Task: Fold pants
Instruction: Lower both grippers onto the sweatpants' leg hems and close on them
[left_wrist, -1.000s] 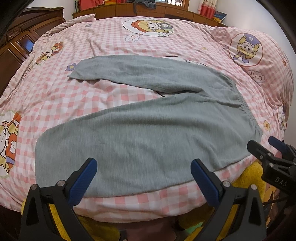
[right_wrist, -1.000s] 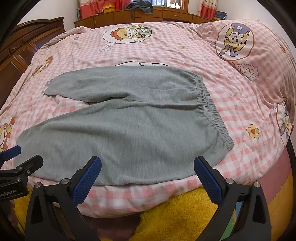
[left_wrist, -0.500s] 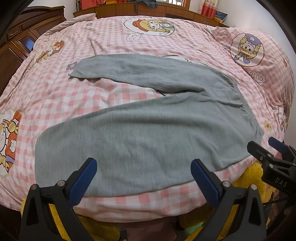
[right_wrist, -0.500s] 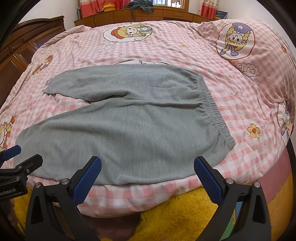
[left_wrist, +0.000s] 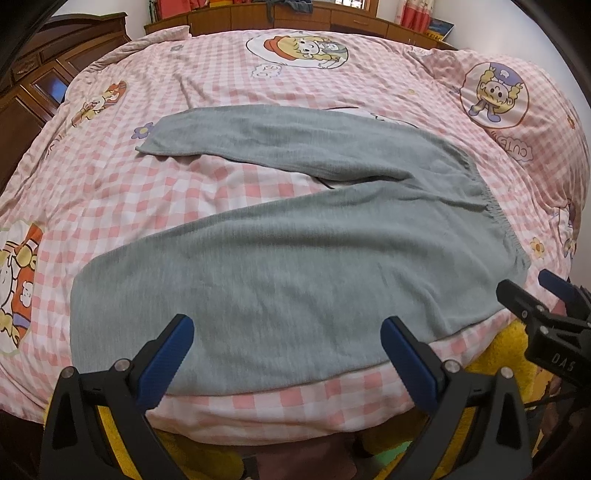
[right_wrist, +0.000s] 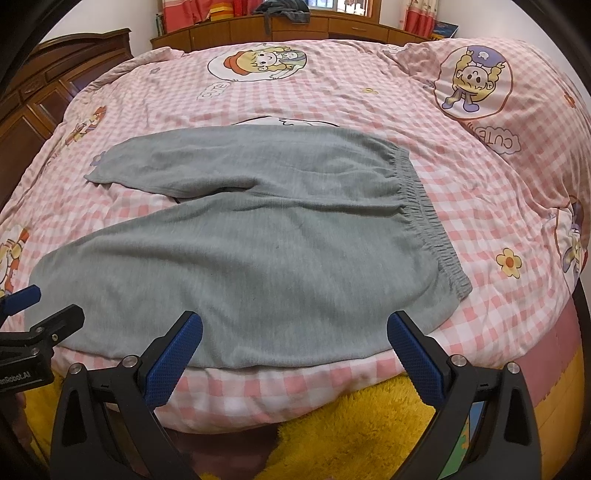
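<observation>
Grey pants (left_wrist: 295, 266) lie flat on the pink checked bed, legs spread in a V toward the left, elastic waistband (right_wrist: 428, 218) at the right. The near leg runs along the bed's front edge; the far leg's cuff (left_wrist: 162, 140) lies further back. My left gripper (left_wrist: 288, 354) is open and empty, just in front of the near leg's lower edge. My right gripper (right_wrist: 295, 350) is open and empty, in front of the pants' seat part. Each gripper shows at the edge of the other's view: the right one (left_wrist: 546, 306), the left one (right_wrist: 33, 317).
The pink checked duvet (right_wrist: 480, 177) with cartoon prints covers the whole bed. Dark wooden cabinets (left_wrist: 40, 81) stand at the left, a wooden shelf (right_wrist: 295, 26) behind the bed. A yellow fluffy rug (right_wrist: 351, 435) lies on the floor below the bed's front edge.
Both grippers have moved slightly forward and up toward the bed, so the pants appear a little lower and closer. The pants have not moved. Both stay open.
</observation>
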